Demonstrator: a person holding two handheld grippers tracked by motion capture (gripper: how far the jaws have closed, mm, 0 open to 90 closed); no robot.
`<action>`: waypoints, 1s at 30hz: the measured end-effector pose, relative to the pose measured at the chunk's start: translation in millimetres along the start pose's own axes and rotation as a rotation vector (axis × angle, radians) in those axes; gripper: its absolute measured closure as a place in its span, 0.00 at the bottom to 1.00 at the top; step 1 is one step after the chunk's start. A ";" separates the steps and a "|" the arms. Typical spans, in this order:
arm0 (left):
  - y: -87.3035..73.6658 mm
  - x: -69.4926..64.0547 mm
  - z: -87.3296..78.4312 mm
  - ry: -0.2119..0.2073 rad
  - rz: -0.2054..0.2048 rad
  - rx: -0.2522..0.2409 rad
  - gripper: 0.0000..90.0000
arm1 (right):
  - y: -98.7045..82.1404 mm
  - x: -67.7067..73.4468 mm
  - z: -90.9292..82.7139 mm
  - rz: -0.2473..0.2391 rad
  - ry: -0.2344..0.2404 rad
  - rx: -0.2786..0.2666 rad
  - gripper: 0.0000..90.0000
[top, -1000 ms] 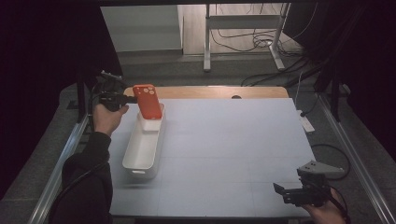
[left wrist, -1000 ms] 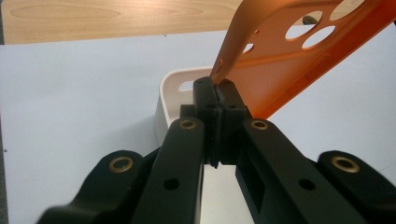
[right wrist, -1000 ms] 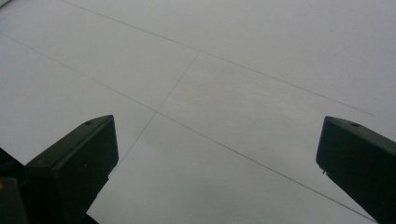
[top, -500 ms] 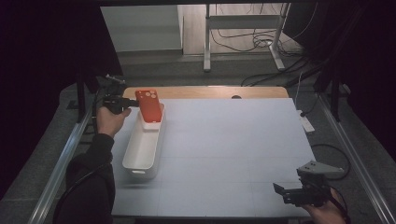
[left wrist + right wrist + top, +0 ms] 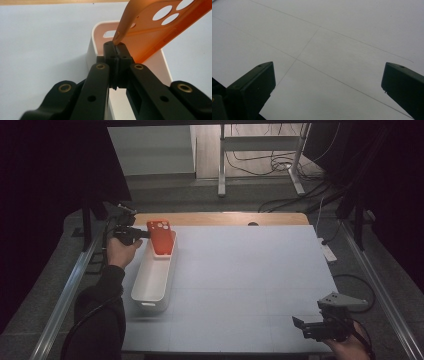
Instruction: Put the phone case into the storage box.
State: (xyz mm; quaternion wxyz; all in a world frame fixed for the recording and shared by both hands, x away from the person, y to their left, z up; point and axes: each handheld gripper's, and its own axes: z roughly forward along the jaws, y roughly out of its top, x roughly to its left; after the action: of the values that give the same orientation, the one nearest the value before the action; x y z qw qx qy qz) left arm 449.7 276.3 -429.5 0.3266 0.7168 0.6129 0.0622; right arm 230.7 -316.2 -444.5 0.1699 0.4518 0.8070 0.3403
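An orange phone case (image 5: 160,237) with round camera holes hangs over the far end of a long white bin (image 5: 153,279) at the table's left. My left gripper (image 5: 142,234) is shut on the case's edge, coming in from the left. In the left gripper view the jaws pinch the thin orange rim (image 5: 116,40) above the white bin (image 5: 93,37). At the front right corner of the table my right gripper (image 5: 298,325) stands open with nothing between its jaws, and the right gripper view has its two black fingertips (image 5: 253,82) wide apart over bare table.
The pale blue-grey table top (image 5: 250,270) has a wooden strip (image 5: 220,218) along its far edge. Metal rails run along both sides. A white power strip (image 5: 327,251) lies off the right edge. Desk legs and cables stand on the floor beyond.
My left gripper has lowered the orange case a little toward the far end of the white bin. The right gripper has stayed where it was.
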 end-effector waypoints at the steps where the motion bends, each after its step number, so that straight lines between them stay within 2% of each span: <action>1: -0.1 -0.4 1.2 0.002 0.003 0.003 0.99 | 0.0 0.0 0.0 0.000 0.000 0.000 0.00; 17: -1.6 -1.6 17.4 0.038 0.010 0.035 0.99 | -0.1 -0.2 -0.1 -0.003 0.001 0.002 0.00; 23: -1.4 -1.9 20.2 0.043 0.002 0.016 0.98 | -0.1 -0.1 -0.1 -0.003 0.002 0.002 0.00; 27: -1.4 -3.3 19.6 0.046 0.022 -0.026 0.90 | -0.2 -0.2 -0.3 -0.003 0.002 0.002 0.00; 30: -0.4 -5.9 18.3 0.053 0.053 -0.035 0.82 | -0.3 -0.1 -0.3 -0.001 0.003 0.000 0.00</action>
State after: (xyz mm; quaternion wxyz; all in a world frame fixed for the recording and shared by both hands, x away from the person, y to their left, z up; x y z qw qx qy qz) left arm 456.9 263.8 -442.1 0.3211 0.7250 0.6009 0.1004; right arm 230.4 -316.5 -444.5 0.1688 0.4508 0.8075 0.3409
